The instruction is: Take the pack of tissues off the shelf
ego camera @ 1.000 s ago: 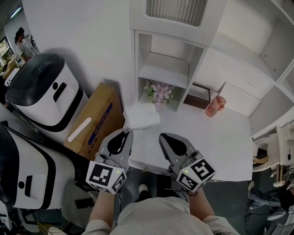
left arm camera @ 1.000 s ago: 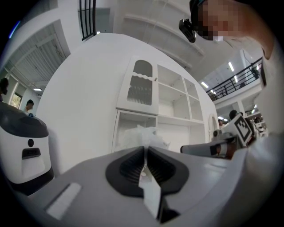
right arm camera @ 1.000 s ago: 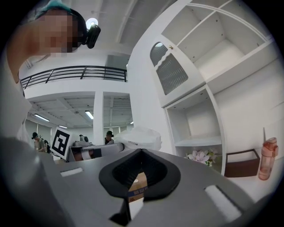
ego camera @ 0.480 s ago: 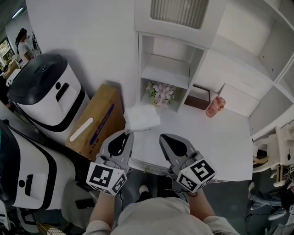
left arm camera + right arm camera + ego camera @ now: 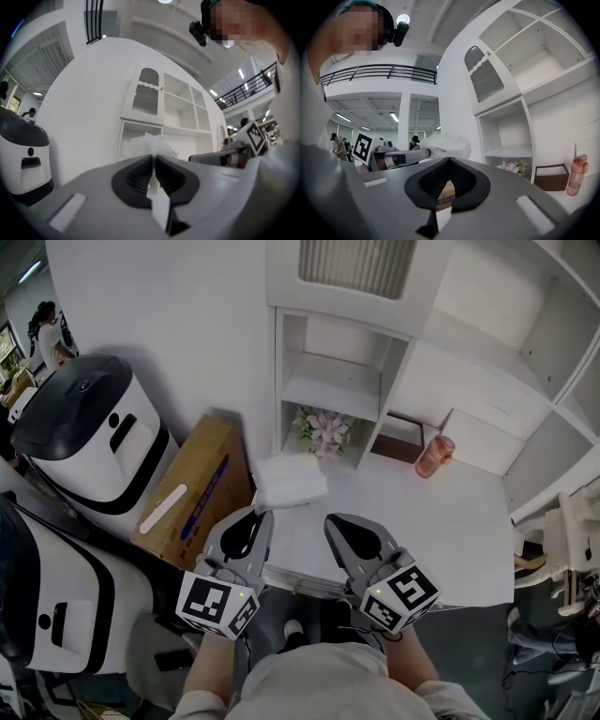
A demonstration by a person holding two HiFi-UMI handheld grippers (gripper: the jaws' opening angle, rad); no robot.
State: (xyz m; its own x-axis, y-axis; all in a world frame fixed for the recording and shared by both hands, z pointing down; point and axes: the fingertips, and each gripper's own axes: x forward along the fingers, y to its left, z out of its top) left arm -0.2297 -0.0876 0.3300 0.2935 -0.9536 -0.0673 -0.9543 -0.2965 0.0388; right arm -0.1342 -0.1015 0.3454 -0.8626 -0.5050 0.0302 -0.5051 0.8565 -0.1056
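Hardly any change vs 1 s ago: same spot for pack of tissues & both tongs, only a slight drift of shelf in head view. Already off the shelf by the look of it, held near left edge of bench, in front of bottom compartment w/ pink flowers; touching bench or not, can't tell. Left tongs clamped on near edge of pack's white film, pinched between pads in left gripper view. Right tongs closed tip to tip, nothing held; only cardboard box glimpsed behind through gap lower down. Key relation: pack straight ahead of left tongs, long axis approx crosswise to them, running twd right side; right tongs just beside, apart from pack. Judged next: carry clear or set down w/ left alone, right as spare support if pack sags. Risk: thin film grip, poss slip. Pink bottle well apart at right, no obstacle
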